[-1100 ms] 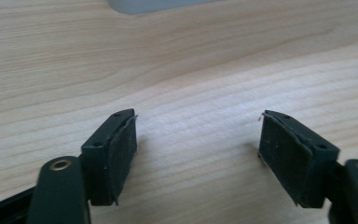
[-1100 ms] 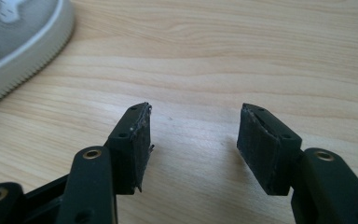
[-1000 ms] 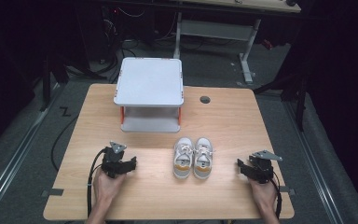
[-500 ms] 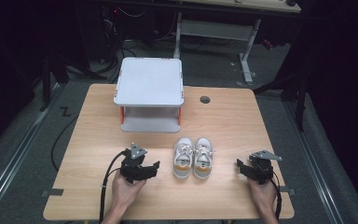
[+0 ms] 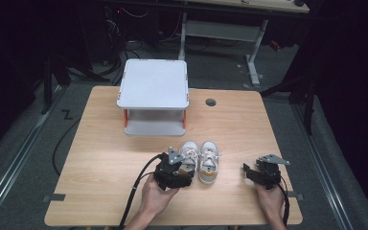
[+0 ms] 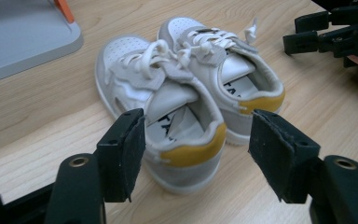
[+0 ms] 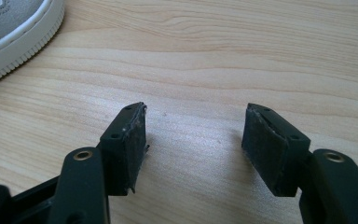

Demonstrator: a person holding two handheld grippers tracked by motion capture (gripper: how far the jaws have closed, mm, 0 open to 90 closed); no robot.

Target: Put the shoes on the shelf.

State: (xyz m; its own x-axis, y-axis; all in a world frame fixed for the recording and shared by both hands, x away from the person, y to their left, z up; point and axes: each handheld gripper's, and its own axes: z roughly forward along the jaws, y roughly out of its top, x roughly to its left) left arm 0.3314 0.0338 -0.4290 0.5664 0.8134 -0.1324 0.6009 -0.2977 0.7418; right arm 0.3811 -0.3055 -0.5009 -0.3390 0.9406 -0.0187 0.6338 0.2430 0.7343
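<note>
While the shoes (image 5: 199,161) are paired on the desk (image 5: 100,153) | shelf rack (image 5: 154,90): bare | left gripper (image 6: 196,156) fingers narrowing, nearer heel straddled unpressed | right gripper (image 7: 193,149) fingers widening, nothing held.

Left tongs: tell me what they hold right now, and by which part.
Nothing yet. The left tongs stand open around the yellow heel of the nearer shoe, pads not pressing, and have just been closing.

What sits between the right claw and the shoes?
Nothing: in the high view, bare table separates the open right claw from the shoes; the right gripper view shows plain wood too.
</note>
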